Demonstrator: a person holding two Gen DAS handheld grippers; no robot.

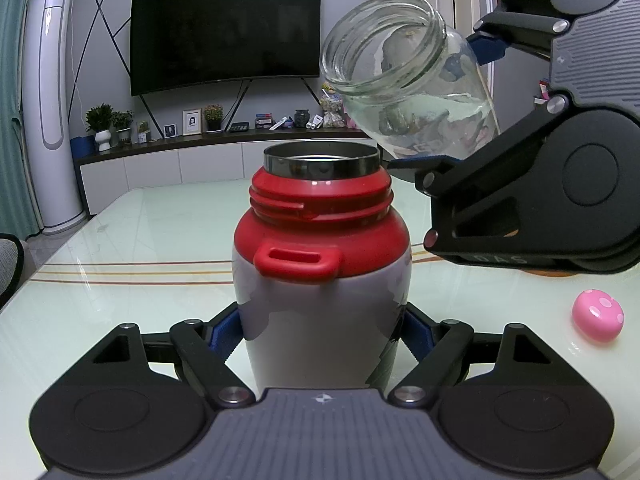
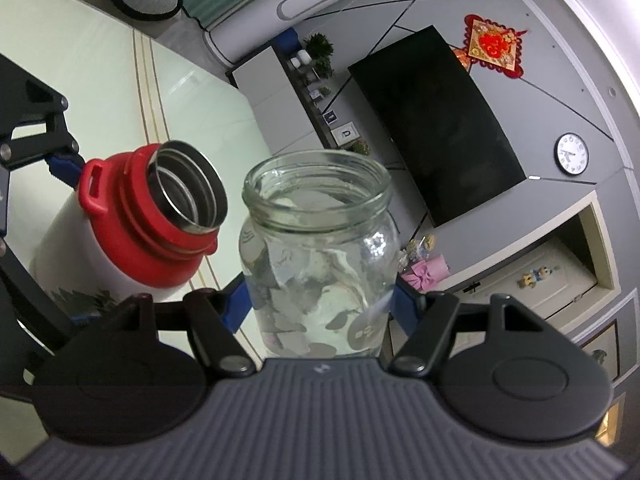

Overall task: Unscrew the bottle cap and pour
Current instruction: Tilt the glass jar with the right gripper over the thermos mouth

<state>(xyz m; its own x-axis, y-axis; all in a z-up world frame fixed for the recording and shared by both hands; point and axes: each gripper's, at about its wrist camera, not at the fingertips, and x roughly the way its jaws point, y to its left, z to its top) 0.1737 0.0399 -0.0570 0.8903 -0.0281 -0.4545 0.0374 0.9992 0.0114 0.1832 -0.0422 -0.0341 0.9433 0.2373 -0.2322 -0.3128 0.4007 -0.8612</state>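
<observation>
The glass jar (image 1: 404,92) is held tilted in the air, its open mouth turned toward the flask (image 1: 322,264) and raised just above and to the right of the flask's steel rim; a little clear liquid and some dark, flat pieces (too blurred to be identified) are seen inside it. The jar is pinched at its lower body by the right gripper (image 2: 320,304), whose blue pads (image 2: 236,306) are pressed against the glass on both sides. The flask, white below and red at the shoulder with a threaded neck and no cap on it, is stood upright on the pale glass table (image 1: 120,264). It is clamped at its white body by the left gripper (image 1: 322,334), the pads being closed against both flanks. A pink spotted cap-like object (image 1: 597,315) is seen lying on the table to the right, well apart from the flask.
</observation>
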